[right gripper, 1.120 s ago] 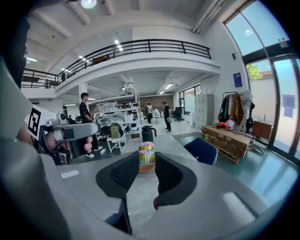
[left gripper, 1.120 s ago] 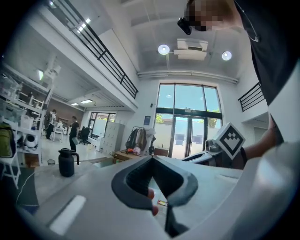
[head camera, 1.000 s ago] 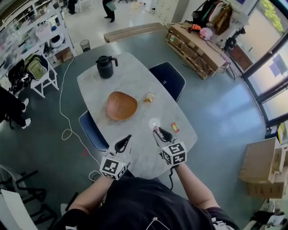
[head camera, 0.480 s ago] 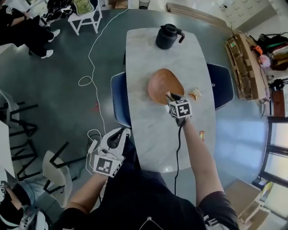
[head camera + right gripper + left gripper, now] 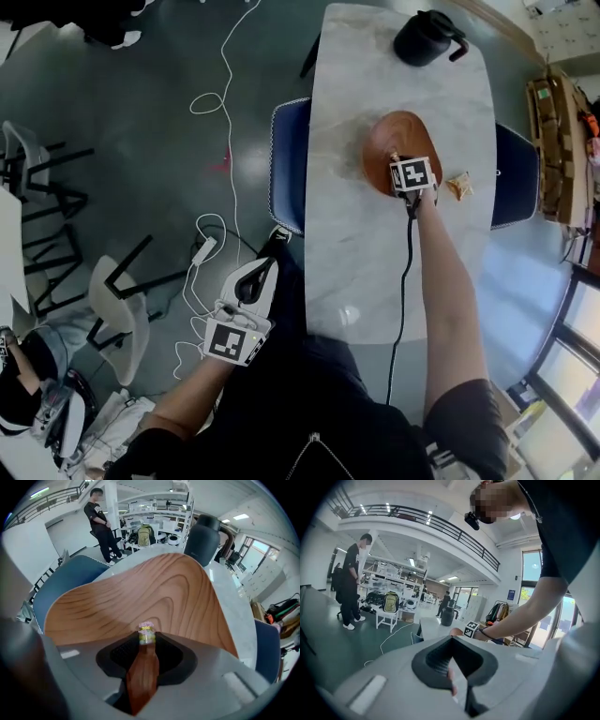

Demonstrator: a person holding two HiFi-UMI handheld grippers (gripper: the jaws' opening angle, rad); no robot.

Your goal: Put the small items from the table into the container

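Head view, right gripper (image 5: 396, 157): arm stretched out across the table (image 5: 375, 272), nose tipped steeply down, so whatever it carries would fall into the dish and not onto the marble.
Head view, bowl (image 5: 375, 139): directly under the right gripper's tips (I take it for the container the task means).
Head view, packet (image 5: 459, 185): on the table just beside the right gripper, on its right, outside the bowl; by my reading the next thing to fetch.
Head view, jug (image 5: 427, 36): beyond the right gripper, well apart, with no part in the job.
Head view, left gripper (image 5: 270, 264): off the table, back by the person's body and over the floor, well apart from the bowl (kept out of the working arm's way, I judge).
Left gripper view, jaws: tips together, nothing between them; an idle tool.
Left gripper view, bowl: far ahead of the left gripper, with the reaching arm crossing to it.
Right gripper view, candy (image 5: 146, 633): a small wrapped sweet nipped at the very tips of the right gripper's clenched jaws, so it can drop cleanly.
Right gripper view, bowl: fills the view beneath and ahead of the jaws; the candy hangs over its wooden hollow (whether it touches the wood I cannot tell).
Right gripper view, step: letting go looks due next.
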